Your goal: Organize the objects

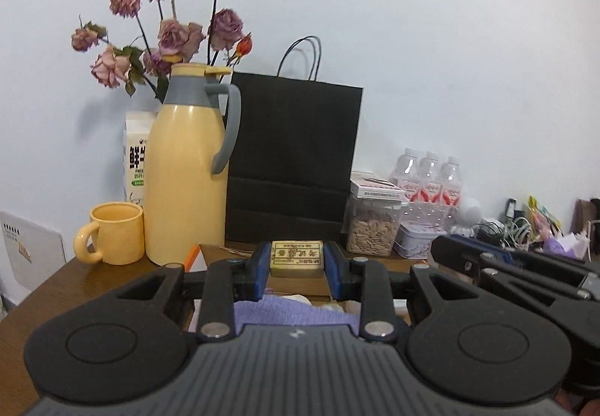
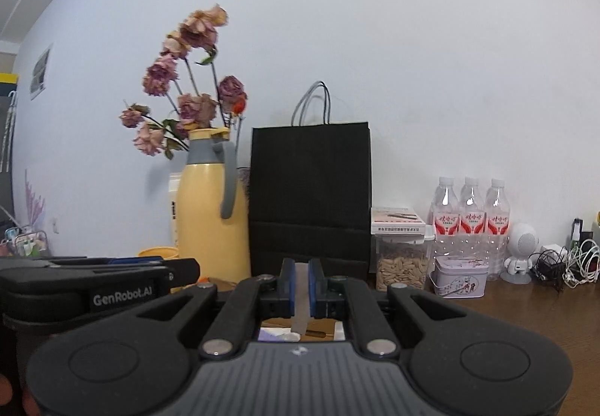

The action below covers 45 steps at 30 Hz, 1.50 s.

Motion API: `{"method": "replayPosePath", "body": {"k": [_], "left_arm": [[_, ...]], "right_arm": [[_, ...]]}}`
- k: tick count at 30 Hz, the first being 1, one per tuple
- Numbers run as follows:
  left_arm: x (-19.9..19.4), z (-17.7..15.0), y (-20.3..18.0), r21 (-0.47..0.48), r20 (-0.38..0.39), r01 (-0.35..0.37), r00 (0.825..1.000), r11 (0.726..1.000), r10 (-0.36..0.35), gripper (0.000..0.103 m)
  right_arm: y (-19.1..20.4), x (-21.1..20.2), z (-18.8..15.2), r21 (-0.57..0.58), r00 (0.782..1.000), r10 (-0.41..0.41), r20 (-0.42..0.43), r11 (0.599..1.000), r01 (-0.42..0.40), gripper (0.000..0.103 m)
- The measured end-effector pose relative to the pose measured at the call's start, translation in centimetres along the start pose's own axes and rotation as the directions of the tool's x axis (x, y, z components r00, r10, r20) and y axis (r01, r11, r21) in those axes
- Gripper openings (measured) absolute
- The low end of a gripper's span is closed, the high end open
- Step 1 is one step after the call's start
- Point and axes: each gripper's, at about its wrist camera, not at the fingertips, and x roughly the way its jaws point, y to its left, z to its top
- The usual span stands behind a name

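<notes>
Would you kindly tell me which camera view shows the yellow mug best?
The left wrist view: the yellow mug stands whole on the table, handle and rim visible, beside the yellow thermos jug. In the right wrist view only a sliver of its rim peeks out above the left tongs.

A brown wooden table point(image 1: 93, 277) stands against a pale wall. At its back, from left to right, are a yellow ceramic mug point(image 1: 112, 233), a tall yellow thermos jug with a grey handle point(image 1: 187, 168), an upright black paper bag point(image 1: 294, 161), a clear plastic canister of seeds point(image 1: 371, 230), a small lilac tin point(image 2: 459, 275), three clear water bottles with red labels point(image 2: 470, 219) and a tangle of cables point(image 2: 566, 264).
</notes>
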Motion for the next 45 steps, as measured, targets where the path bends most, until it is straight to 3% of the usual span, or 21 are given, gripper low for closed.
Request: {"method": "replayPosePath", "body": {"k": [10, 16, 17, 18, 19, 20, 21, 22, 24, 25, 29, 40, 45], "left_arm": [[4.9, -2.1, 1.1, -0.001, -0.093, -0.055, 0.994, 0.998, 0.055, 0.031], [5.5, -2.9, 1.8, 0.004, -0.119, -0.065, 0.991, 0.998, 0.064, 0.032], [5.4, -2.9, 1.8, 0.006, -0.115, -0.066, 0.991, 0.998, 0.066, 0.034], [5.3, -3.0, 1.8, 0.01, -0.11, -0.064, 0.992, 0.998, 0.065, 0.043], [5.1, -2.9, 1.8, 0.012, -0.104, -0.066, 0.992, 0.998, 0.066, 0.059], [5.0, -2.9, 1.8, 0.015, -0.097, -0.071, 0.993, 0.997, 0.072, 0.069], [4.8, -2.9, 1.9, 0.019, -0.084, -0.078, 0.993, 0.997, 0.079, 0.087], [4.5, -2.8, 1.9, 0.022, -0.07, -0.078, 0.994, 0.997, 0.079, 0.097], [4.0, -2.7, 2.0, 0.018, -0.049, -0.077, 0.996, 0.997, 0.078, 0.103], [3.8, -2.7, 2.1, 0.012, -0.041, -0.079, 0.996, 0.997, 0.08, 0.103], [3.6, -2.5, 2.3, 0.002, -0.054, -0.069, 0.996, 0.998, 0.069, 0.103], [2.8, -2.3, 2.2, -0.002, -0.064, -0.066, 0.996, 0.998, 0.065, 0.103], [1.5, -2.3, 2.2, 0.012, -0.056, -0.018, 0.998, 1.0, 0.018, 0.103]], "right_arm": [[-1.8, 4.9, -3.2, 0.047, 0.991, -0.036, -0.129, 0.998, 0.042, 0.006], [-1.9, 5.6, -4.7, 0.042, 0.981, -0.034, -0.193, 0.998, 0.043, 0.007], [-1.9, 5.6, -4.9, 0.041, 0.979, -0.032, -0.202, 0.998, 0.041, 0.007], [-1.8, 5.5, -4.9, 0.043, 0.978, -0.028, -0.208, 0.998, 0.038, 0.009], [-1.8, 5.4, -4.9, 0.043, 0.977, -0.025, -0.213, 0.998, 0.035, 0.01], [-1.7, 5.3, -5.1, 0.041, 0.976, -0.024, -0.216, 0.999, 0.034, 0.01], [-1.7, 5.2, -5.1, 0.041, 0.975, -0.024, -0.219, 0.999, 0.034, 0.017], [-1.7, 5.1, -5.1, 0.043, 0.975, -0.021, -0.222, 0.999, 0.032, 0.025], [-1.8, 4.8, -5.1, 0.047, 0.975, -0.03, -0.218, 0.998, 0.041, 0.078], [-1.8, 4.6, -5.1, 0.047, 0.977, -0.036, -0.21, 0.998, 0.047, 0.097], [-1.7, 3.8, -4.9, 0.042, 0.983, -0.044, -0.179, 0.998, 0.052, 0.103], [-1.6, 3.0, -4.6, 0.034, 0.984, -0.048, -0.171, 0.998, 0.054, 0.103], [-1.5, 1.6, -4.3, 0.018, 0.986, -0.056, -0.154, 0.998, 0.06, 0.103]]}}
